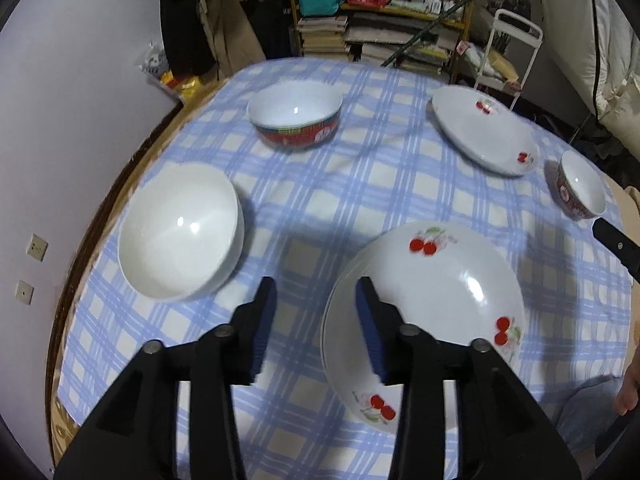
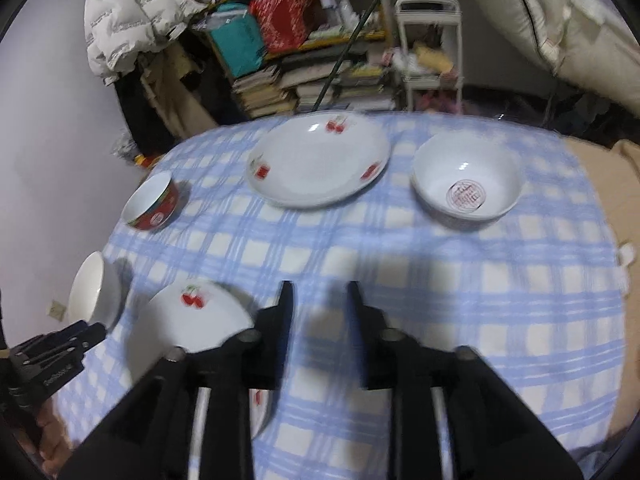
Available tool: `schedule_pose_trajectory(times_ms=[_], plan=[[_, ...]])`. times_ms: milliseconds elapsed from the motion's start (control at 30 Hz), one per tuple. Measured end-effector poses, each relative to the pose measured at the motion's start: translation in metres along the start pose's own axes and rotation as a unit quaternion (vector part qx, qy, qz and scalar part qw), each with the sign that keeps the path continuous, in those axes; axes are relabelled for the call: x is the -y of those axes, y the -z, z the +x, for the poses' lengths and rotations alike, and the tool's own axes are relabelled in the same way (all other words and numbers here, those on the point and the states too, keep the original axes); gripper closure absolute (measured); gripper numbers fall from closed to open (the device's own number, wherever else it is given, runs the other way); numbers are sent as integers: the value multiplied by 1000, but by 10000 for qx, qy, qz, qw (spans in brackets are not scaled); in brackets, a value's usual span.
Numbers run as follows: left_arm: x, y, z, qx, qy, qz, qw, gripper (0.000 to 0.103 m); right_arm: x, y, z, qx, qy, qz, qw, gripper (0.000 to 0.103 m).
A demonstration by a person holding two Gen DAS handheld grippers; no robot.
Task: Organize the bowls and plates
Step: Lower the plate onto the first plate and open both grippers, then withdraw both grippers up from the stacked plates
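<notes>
The cloth (image 1: pixel 320 208) over the counter is a check of pale blue stripes on cream. The near plate (image 1: pixel 436 312) is white with red cherry sprigs and green leaves around its rim; the far plate (image 1: pixel 484 132) carries the same cherries. The plain bowl (image 1: pixel 180 232) is white all over. The red bowl (image 1: pixel 296 120) is white inside, its outside red with a blue-and-green patterned band. The small bowl (image 1: pixel 582 188) is dark red outside, white inside, with a red stamped seal on its floor in the right wrist view. Both hand-held grippers are black; the left hand-held gripper (image 1: pixel 316 320) has blue pads (image 1: pixel 370 328).
</notes>
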State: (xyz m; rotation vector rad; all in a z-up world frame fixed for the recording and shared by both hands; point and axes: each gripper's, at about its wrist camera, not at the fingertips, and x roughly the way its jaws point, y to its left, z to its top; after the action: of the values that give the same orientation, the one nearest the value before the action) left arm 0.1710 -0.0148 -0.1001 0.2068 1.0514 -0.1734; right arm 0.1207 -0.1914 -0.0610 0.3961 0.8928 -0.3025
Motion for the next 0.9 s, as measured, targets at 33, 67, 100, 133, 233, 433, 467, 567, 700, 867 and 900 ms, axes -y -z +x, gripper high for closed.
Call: schedule_pose_trajectory(times_ms=[33,67,100,133,233,433,467,567,700,867,900], plan=[[1,-4,-4,93,-8,16,10000,54,1,-3,-4,80,3,-15,10000,57],[2,-7,-6,155,-32,30,9999,52,2,-6,-7,137,11,-32,9999,55],[4,-11,-9,208,-51,44,9998,50,2,-9,-9,187,20,-41,9998,49],[6,-15,-10,232,-59,67,9997,45,2,-14,-12,260,32,-53,9996,43],[13,-28,-10,223,-84,174,9996,23,5,-28,-16,382,102,-62,9992,24],[22,-55,-2,192,-31,31,9998,20,19,-55,-14,571,396,158,9975,0],[24,-60,1,151,17,-8,9999,20,21,-60,-11,533,383,169,9977,0],[33,-77,8,142,40,29,9999,20,22,-73,1,417,509,5,9978,0],[51,-100,19,120,30,271,9996,20,26,-96,16,295,269,-50,9992,0],[66,-134,28,295,85,490,9983,20,37,-129,39,92,-228,186,9995,0],[68,-142,32,303,68,495,9983,20,39,-134,44,40,-290,193,9994,0]])
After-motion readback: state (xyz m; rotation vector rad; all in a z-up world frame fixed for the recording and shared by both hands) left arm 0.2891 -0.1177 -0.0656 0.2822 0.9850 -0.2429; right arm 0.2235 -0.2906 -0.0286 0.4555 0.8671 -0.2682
